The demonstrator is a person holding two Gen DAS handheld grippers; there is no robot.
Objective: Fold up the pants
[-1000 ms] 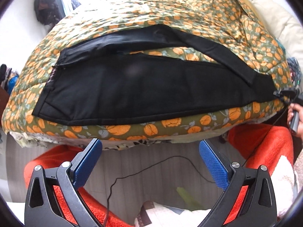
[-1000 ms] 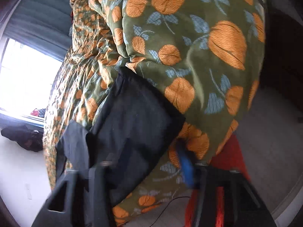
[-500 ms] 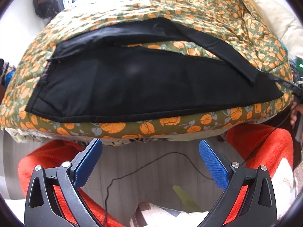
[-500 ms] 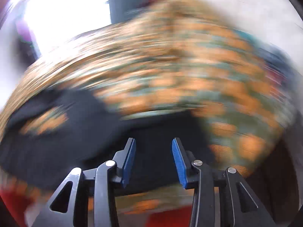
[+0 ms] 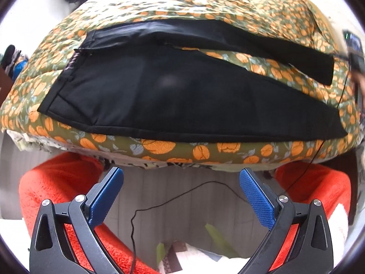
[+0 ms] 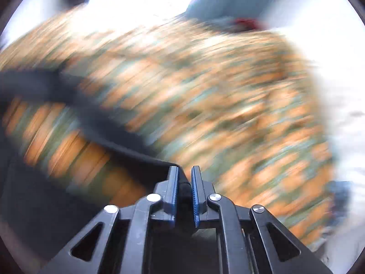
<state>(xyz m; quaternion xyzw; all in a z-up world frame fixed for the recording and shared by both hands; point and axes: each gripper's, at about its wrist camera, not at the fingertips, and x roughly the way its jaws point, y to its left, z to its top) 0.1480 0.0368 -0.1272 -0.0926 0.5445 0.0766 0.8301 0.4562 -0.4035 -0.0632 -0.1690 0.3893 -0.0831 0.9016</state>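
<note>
Black pants (image 5: 182, 96) lying flat on pumpkin-print quilt (image 5: 205, 9), long axis running left-right, waistband left, legs tapering right. Left gripper (image 5: 181, 196) hovering spread, empty. Blurred right-wrist view alone showing right gripper (image 6: 184, 182) closing on far leg's hem.

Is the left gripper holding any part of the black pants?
No, the left gripper has its jaws wide apart over the bare floor, short of the black pants lying spread on the orange-print quilt.

Right wrist view motion-blurred — quilt (image 6: 205, 96) smeared, pants (image 6: 109, 125) leg edges indistinct
</note>
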